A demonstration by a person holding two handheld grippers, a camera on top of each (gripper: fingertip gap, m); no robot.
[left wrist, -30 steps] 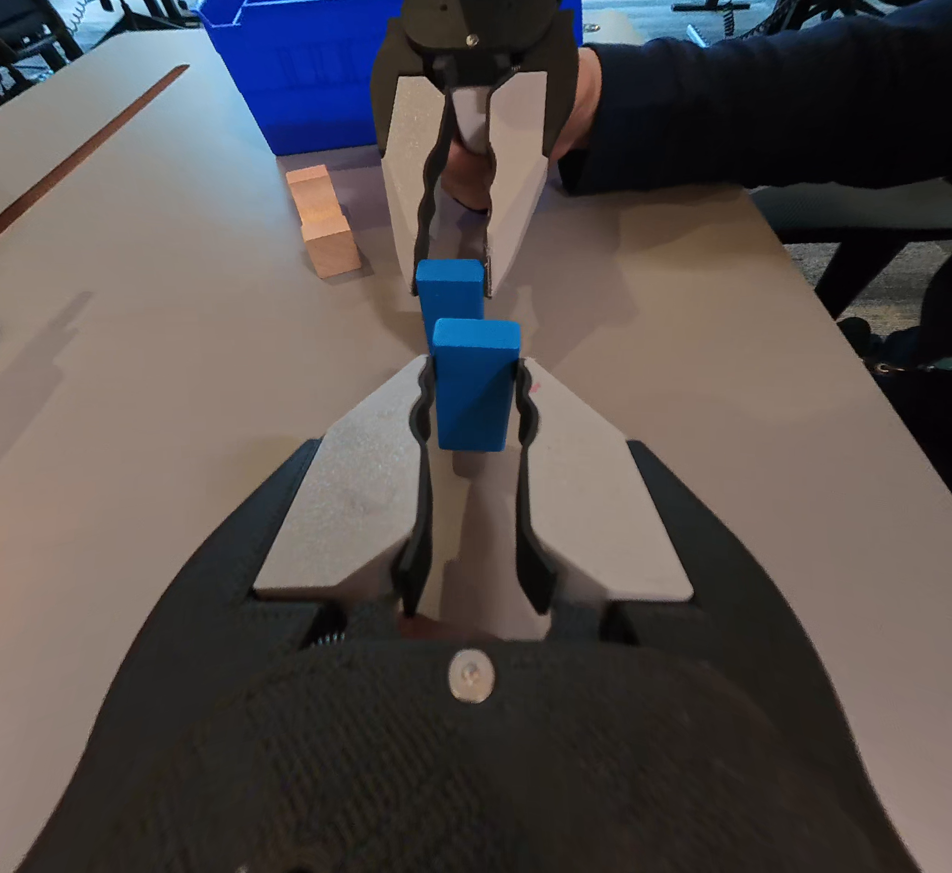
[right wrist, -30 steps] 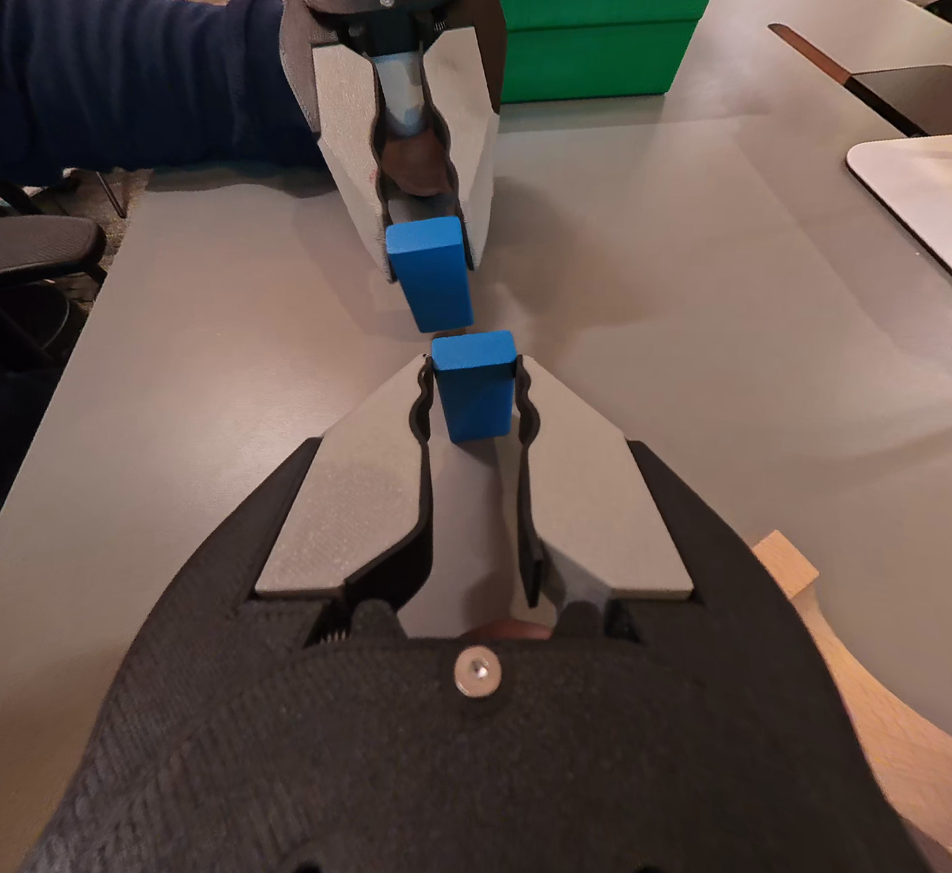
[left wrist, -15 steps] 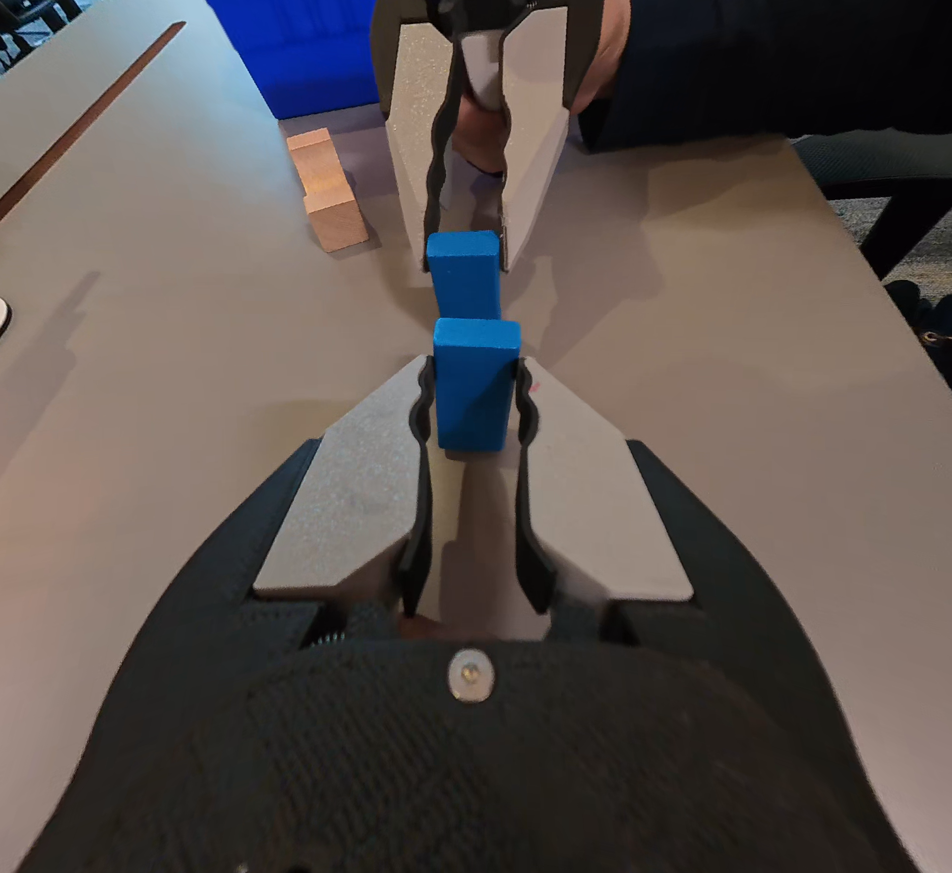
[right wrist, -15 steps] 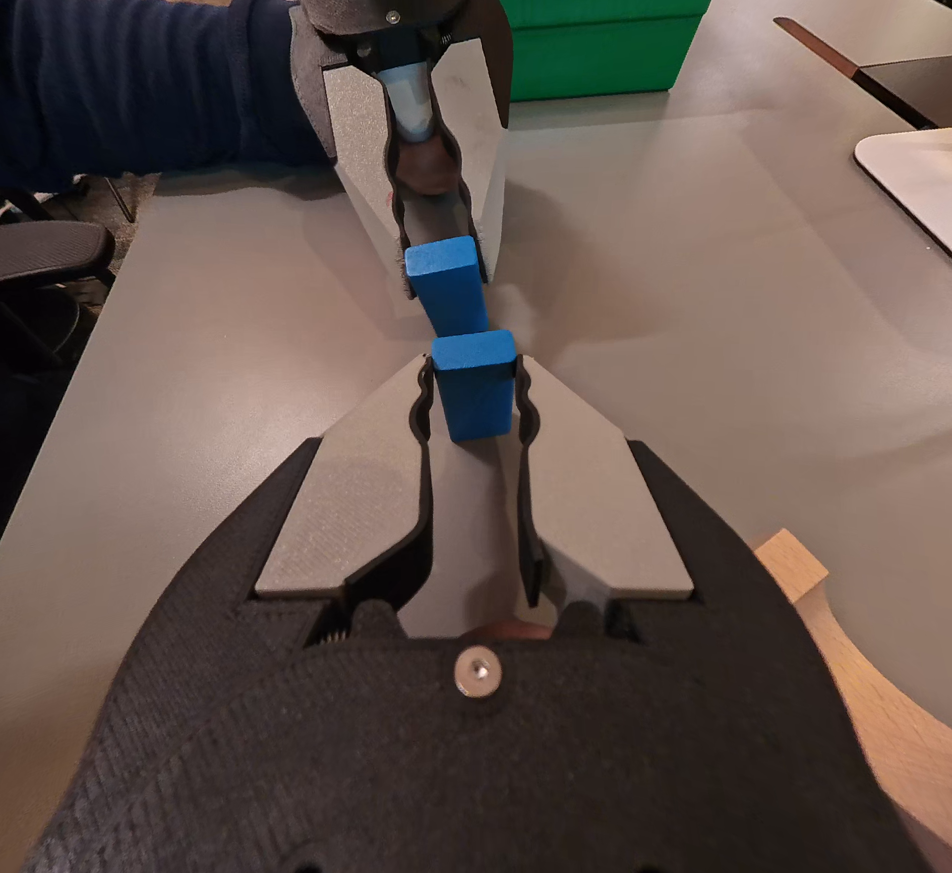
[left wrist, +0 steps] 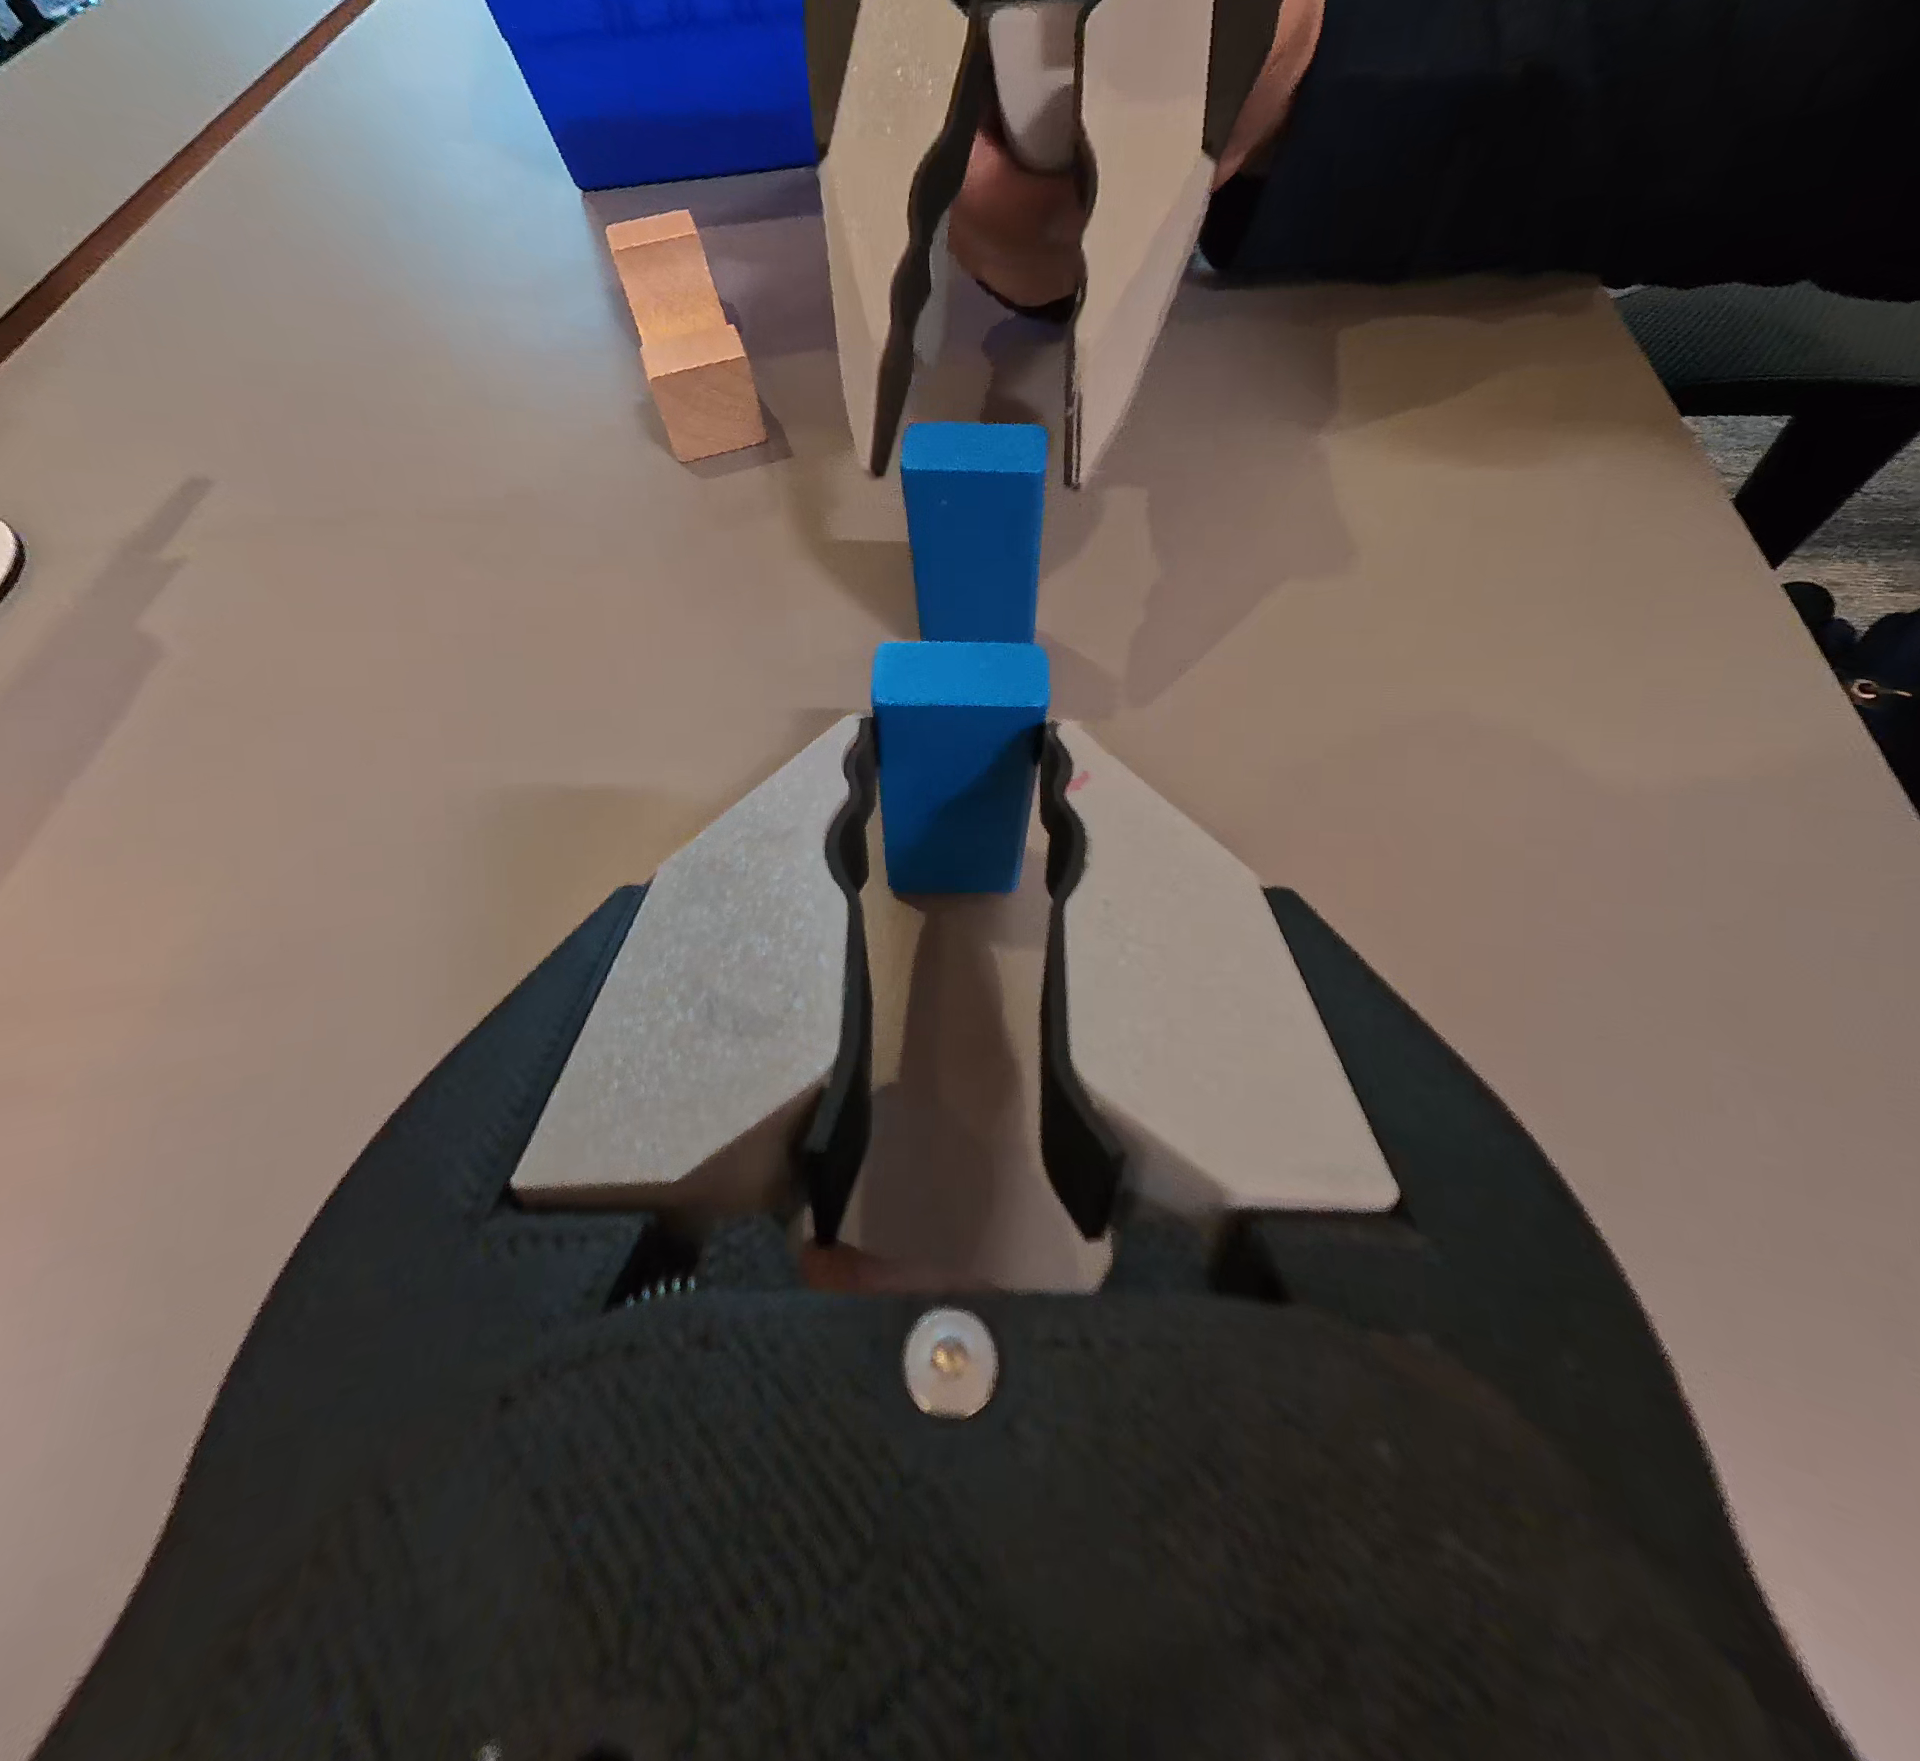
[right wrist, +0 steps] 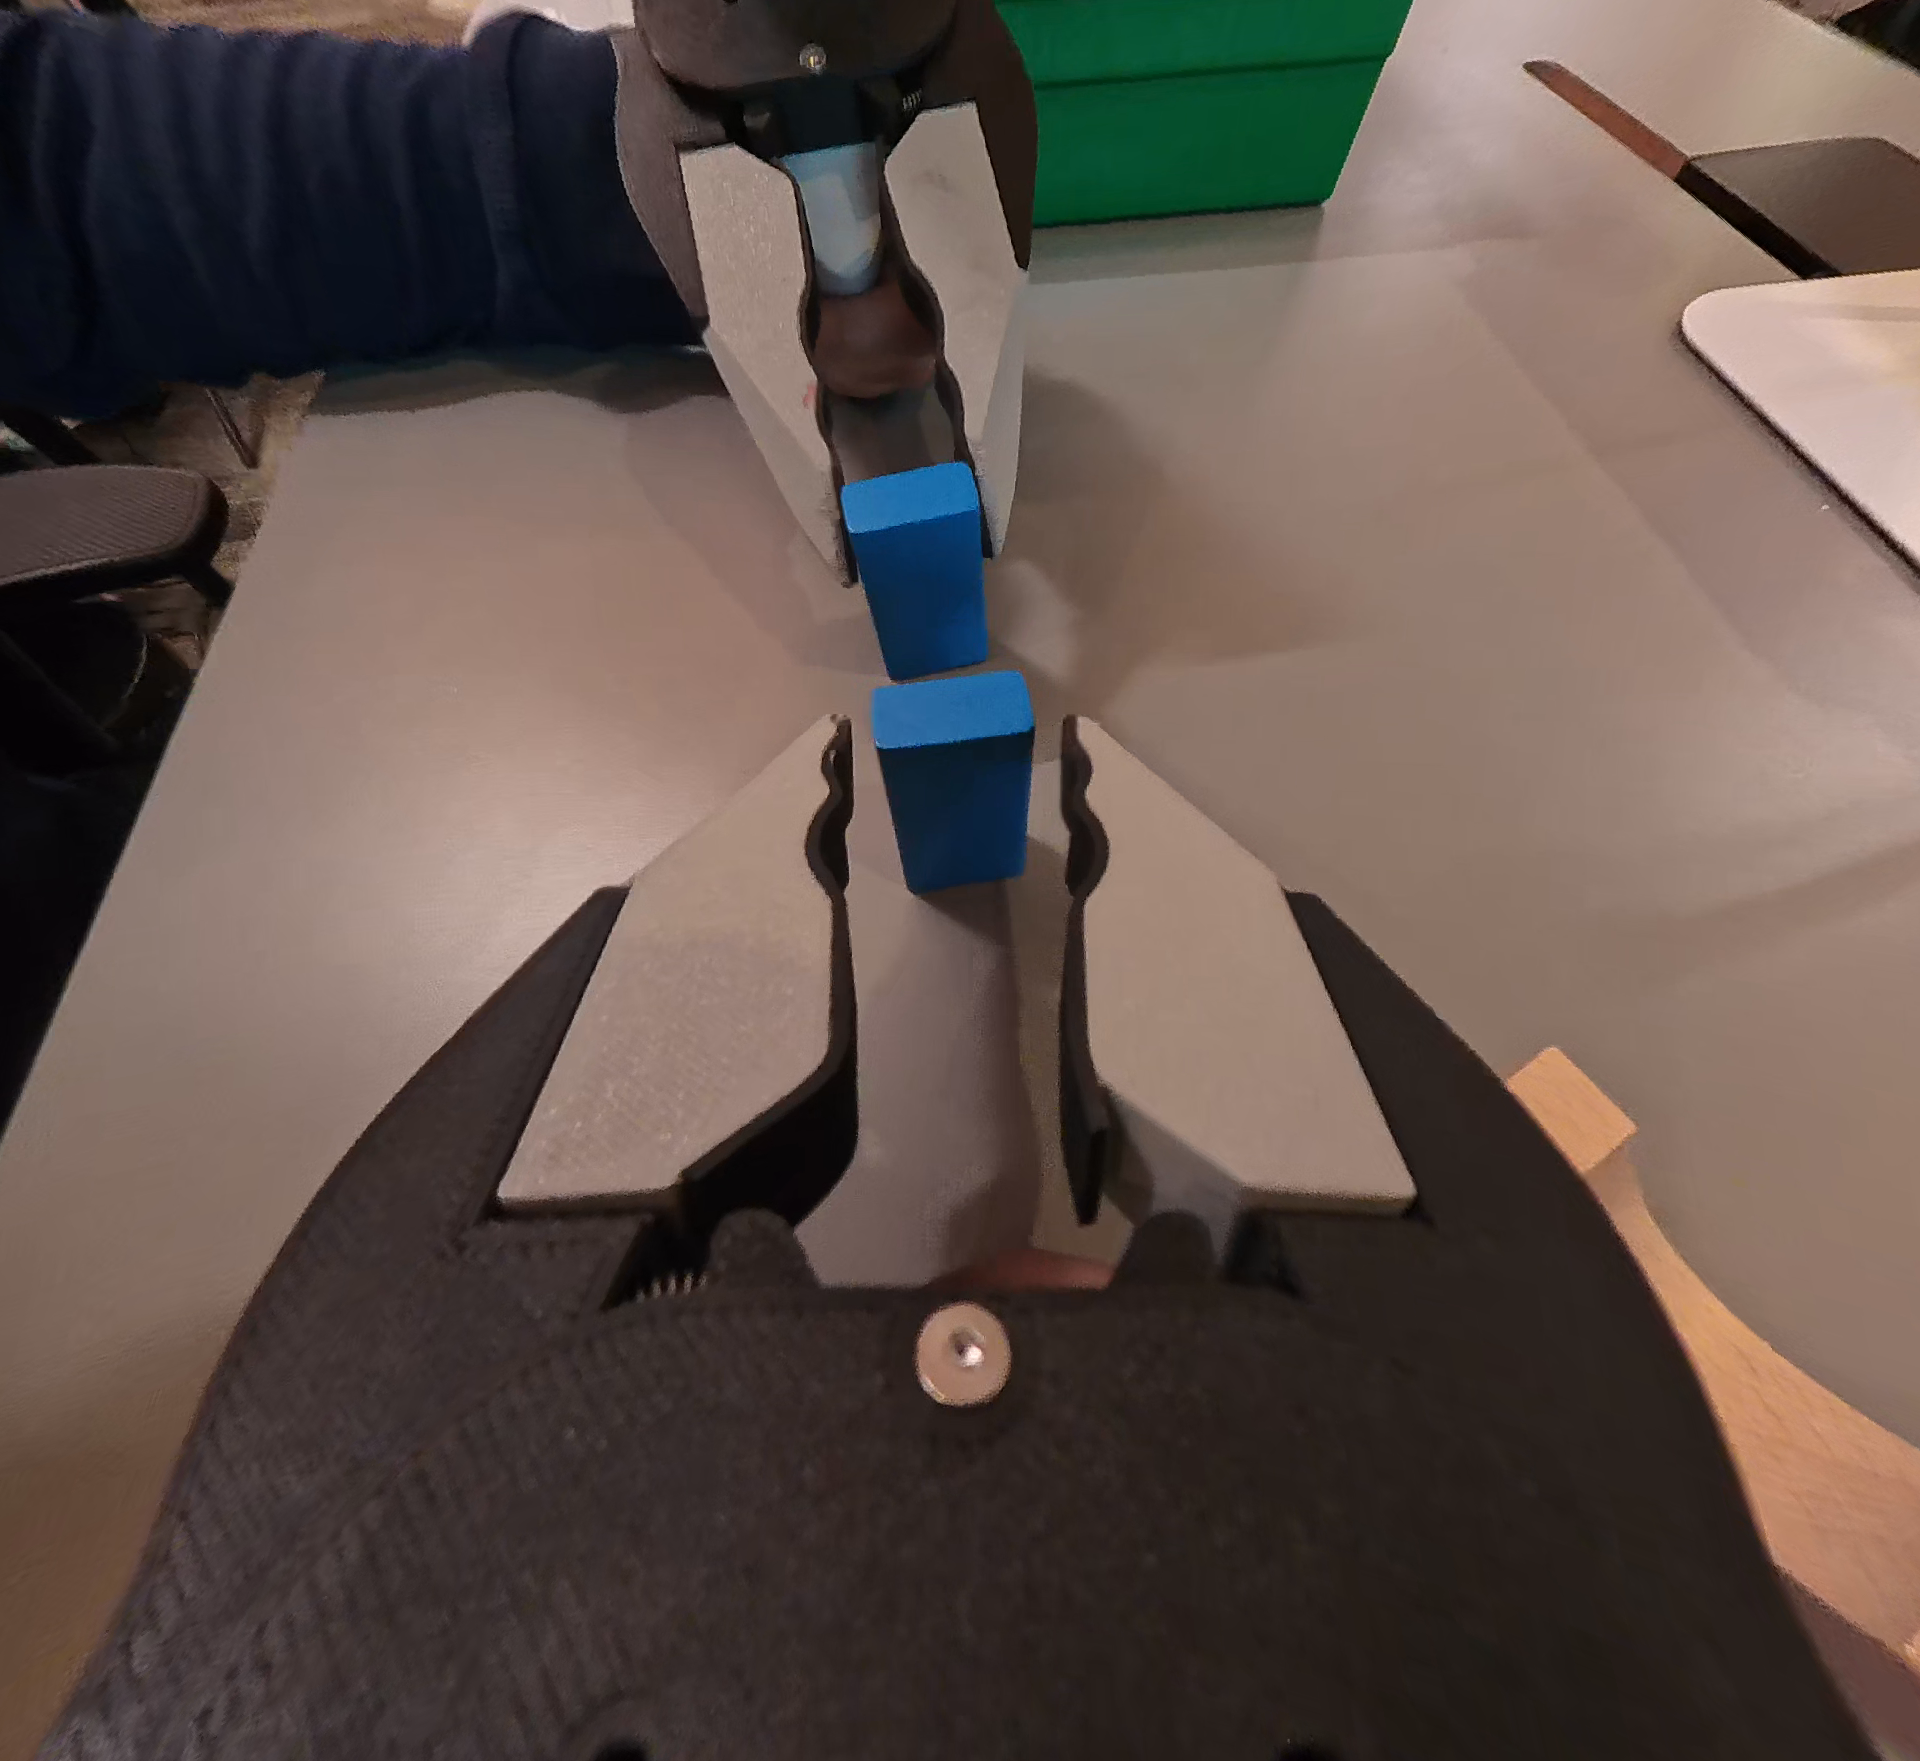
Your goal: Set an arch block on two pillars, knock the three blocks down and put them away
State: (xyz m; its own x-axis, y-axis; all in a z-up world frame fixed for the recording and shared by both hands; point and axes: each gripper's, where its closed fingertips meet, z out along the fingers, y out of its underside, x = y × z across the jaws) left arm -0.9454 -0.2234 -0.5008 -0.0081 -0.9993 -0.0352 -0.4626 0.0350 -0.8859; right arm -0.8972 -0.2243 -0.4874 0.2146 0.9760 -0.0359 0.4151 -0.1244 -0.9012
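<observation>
On the table in the left wrist view, the left claw (left wrist: 956, 755) pinches one upright blue pillar (left wrist: 951, 797) before a blue bin (left wrist: 665, 49) and the wooden arch block (left wrist: 691, 340), while in the right wrist view the right claw (right wrist: 956, 755) stands parted around the other blue pillar (right wrist: 951, 786), a green bin (right wrist: 1195, 28) beyond, both bins' contents unseen.

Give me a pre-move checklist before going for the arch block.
1. Right gripper released: ok, gaps show on both sides of its blue pillar.
2. That pillar upright on the table: ok.
3. Left gripper released: not ok, pads against the other blue pillar.
4. Pillars apart: ok; whether the arch spans them, cannot tell.
5. Wooden arch block reachable: ok, lying beside the blue bin.
</observation>
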